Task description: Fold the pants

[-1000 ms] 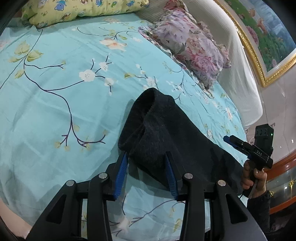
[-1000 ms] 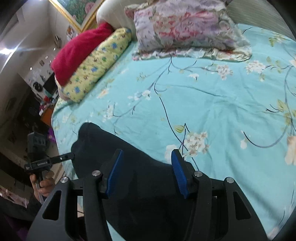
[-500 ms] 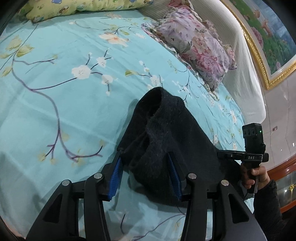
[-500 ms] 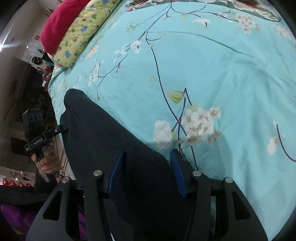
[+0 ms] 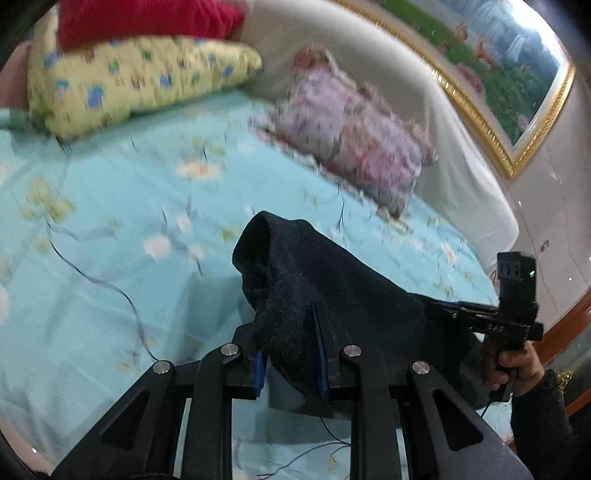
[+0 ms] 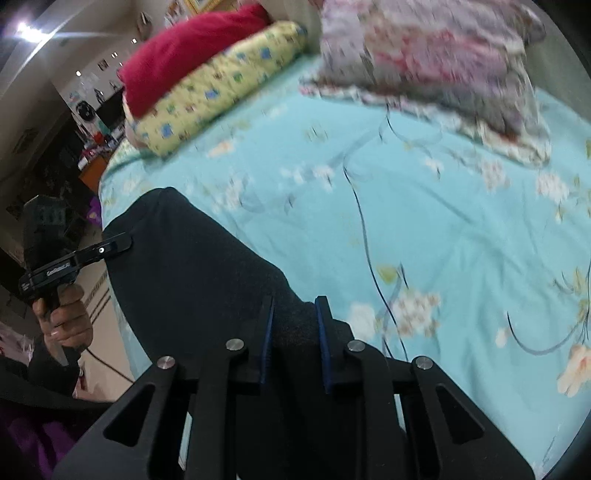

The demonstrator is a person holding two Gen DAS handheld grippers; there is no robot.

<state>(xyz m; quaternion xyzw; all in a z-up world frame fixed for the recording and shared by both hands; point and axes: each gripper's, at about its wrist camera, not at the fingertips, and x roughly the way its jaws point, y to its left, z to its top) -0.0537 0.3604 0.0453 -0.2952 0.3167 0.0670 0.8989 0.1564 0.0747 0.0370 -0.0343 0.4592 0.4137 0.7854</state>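
Dark pants (image 5: 332,280) lie on the turquoise flowered bedsheet (image 5: 110,229), stretched between my two grippers. My left gripper (image 5: 290,332) has one end of the fabric bunched between its blue pads, jaws closing, and that end is raised off the sheet. In the right wrist view the pants (image 6: 192,266) run from the left gripper (image 6: 118,245) to my right gripper (image 6: 295,325), whose jaws are closing with cloth pinched between the pads. The right gripper (image 5: 439,312) also shows side-on in the left wrist view, held by a hand (image 5: 513,365).
A yellow patterned pillow (image 5: 140,74), a red pillow (image 5: 147,18) and a pink floral pillow (image 5: 351,136) lie at the head of the bed. A white padded headboard (image 5: 461,155) and a gold-framed painting (image 5: 498,55) stand behind. Room clutter (image 6: 92,122) lies past the bed's left edge.
Both pairs of jaws have narrowed from wide apart onto the pants' fabric. The left gripper has risen and lifted its end of the pants; both views now tilt toward the pillows.
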